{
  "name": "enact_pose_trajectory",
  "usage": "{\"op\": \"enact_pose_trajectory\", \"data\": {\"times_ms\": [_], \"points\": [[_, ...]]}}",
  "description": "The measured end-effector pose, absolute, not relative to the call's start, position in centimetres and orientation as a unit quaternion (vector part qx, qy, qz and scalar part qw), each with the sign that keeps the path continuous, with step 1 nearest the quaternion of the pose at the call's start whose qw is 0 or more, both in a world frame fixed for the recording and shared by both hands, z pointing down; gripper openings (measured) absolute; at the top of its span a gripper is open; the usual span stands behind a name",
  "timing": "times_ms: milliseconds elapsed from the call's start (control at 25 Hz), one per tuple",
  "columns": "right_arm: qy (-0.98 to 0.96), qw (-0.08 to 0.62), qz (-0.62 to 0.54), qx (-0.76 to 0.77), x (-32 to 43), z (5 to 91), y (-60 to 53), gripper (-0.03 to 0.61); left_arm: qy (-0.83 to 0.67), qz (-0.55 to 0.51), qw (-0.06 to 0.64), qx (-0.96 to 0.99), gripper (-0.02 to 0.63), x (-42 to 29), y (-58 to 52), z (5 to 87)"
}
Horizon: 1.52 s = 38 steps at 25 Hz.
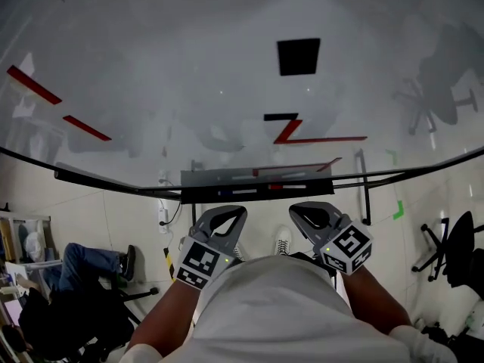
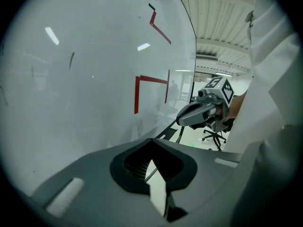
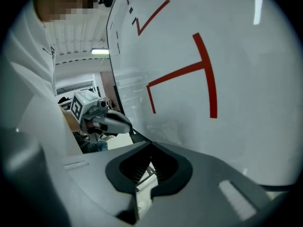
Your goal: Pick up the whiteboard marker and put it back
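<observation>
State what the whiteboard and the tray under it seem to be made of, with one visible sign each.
Whiteboard: glossy white coated board, perhaps enamel or melamine; its surface shows clear reflections. Tray: matt grey, metal or plastic, cannot tell which; a thin, straight-edged ledge.

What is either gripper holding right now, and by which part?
Nothing is held. The left gripper and right gripper each have their jaws closed together with nothing between them, facing the whiteboard.

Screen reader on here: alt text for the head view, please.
The left gripper and right gripper are held low side by side, jaws together and empty, before a whiteboard. The board carries red strokes and a black square; its tray lies just beyond the grippers.
</observation>
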State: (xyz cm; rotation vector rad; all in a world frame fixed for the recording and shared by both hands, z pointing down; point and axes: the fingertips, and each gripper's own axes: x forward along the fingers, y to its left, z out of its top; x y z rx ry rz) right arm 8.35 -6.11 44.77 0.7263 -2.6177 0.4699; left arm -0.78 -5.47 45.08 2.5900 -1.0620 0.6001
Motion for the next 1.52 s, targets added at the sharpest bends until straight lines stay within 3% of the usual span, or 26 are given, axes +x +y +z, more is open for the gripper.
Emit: {"op": "enact_pose_trajectory", "data": {"times_ms": [120, 200, 800, 1520], "points": [[-0.927, 0.225, 0.139, 0.267, 8.4, 45.6, -6.2, 0.002, -0.359, 0.204, 0.138, 0.900, 0.017, -1.1, -5.6, 45.2], [-0.923, 0.254, 0.109, 0.268, 8.3, 46.1, -6.4, 0.040, -0.356, 0.201, 0.140, 0.902, 0.017, -1.4, -5.5, 45.4], [-0.848, 0.470, -0.118, 0.212, 8.4, 51.4, -8.1, 0.048, -0.375, 0.192, 0.156, 0.893, 0.017, -3.1, -4.6, 46.2], [-0.807, 0.539, -0.163, 0.177, 8.6, 55.1, -10.4, 0.058, -0.389, 0.196, 0.162, 0.886, 0.017, -3.6, -3.6, 46.4]]}}
